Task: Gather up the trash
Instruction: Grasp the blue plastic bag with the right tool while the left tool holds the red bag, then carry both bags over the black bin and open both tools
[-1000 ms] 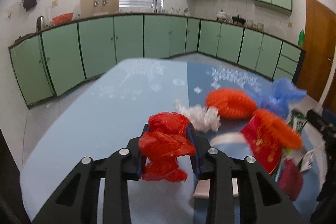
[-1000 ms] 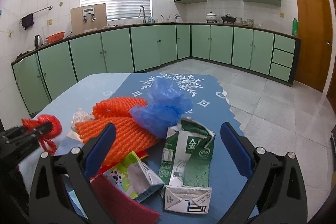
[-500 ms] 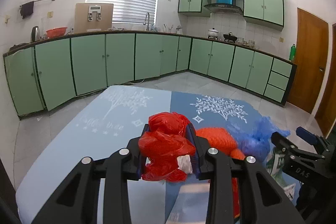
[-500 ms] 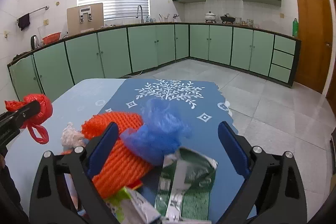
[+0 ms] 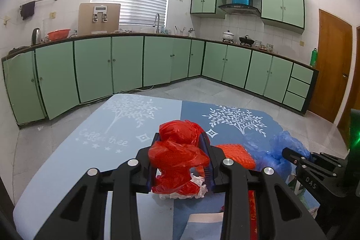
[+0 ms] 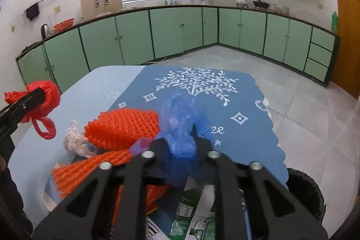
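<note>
My left gripper (image 5: 181, 161) is shut on a crumpled red plastic bag (image 5: 177, 156) and holds it above the table; the bag also shows at the left of the right wrist view (image 6: 42, 102). My right gripper (image 6: 180, 145) is shut on a crumpled blue plastic bag (image 6: 182, 125), which also shows in the left wrist view (image 5: 279, 147). Orange foam netting (image 6: 121, 127), a white crumpled wrapper (image 6: 74, 138) and a green carton (image 6: 191, 219) lie on the table under and beside the right gripper.
The table wears a blue cloth (image 6: 202, 91) with white tree prints. A black bin (image 6: 306, 192) stands on the floor by the table's right edge. Green kitchen cabinets (image 5: 126, 64) line the far walls. A brown door (image 5: 333, 73) is at the right.
My right gripper went from wide open to shut on the blue bag. My left gripper has kept the red bag, raised a little above the table.
</note>
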`<state>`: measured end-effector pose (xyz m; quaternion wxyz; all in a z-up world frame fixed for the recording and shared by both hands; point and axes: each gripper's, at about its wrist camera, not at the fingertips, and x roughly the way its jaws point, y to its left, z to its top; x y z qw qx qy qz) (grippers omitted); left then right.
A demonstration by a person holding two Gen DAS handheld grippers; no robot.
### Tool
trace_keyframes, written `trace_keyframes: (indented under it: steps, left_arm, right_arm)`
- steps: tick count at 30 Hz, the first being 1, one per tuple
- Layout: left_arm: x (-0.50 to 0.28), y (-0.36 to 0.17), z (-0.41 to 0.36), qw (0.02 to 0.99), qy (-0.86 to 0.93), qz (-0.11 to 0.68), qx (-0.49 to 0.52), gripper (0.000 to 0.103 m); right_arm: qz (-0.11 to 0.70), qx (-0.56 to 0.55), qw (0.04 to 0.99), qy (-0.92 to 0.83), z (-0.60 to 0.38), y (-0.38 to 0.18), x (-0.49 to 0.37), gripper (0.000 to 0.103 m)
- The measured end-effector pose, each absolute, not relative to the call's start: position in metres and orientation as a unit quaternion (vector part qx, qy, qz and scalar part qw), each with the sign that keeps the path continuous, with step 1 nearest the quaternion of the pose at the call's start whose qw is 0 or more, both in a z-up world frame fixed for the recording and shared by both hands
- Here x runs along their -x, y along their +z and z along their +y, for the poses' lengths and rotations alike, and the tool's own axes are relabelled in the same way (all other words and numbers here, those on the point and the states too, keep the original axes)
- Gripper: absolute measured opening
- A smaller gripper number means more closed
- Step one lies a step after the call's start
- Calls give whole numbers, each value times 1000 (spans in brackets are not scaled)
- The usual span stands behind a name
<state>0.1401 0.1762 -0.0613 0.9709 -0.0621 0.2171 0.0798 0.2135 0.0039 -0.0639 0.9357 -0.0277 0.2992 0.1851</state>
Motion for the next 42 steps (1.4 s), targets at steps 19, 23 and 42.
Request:
trace_keyframes:
  steps: [19,23,42]
  left_arm:
    - [-117,-18,149,982,47,175,53,34]
    - [-114,-11,144,983,38,171,54,34]
    - [-116,4,46,980,-77,175,55,34]
  right_arm:
    - [194,-31,950,241,-21,28,-175,7]
    - [186,-30,955,230,-35,38,-162,7]
    - [174,-32,975,135,-153,45,-121,7]
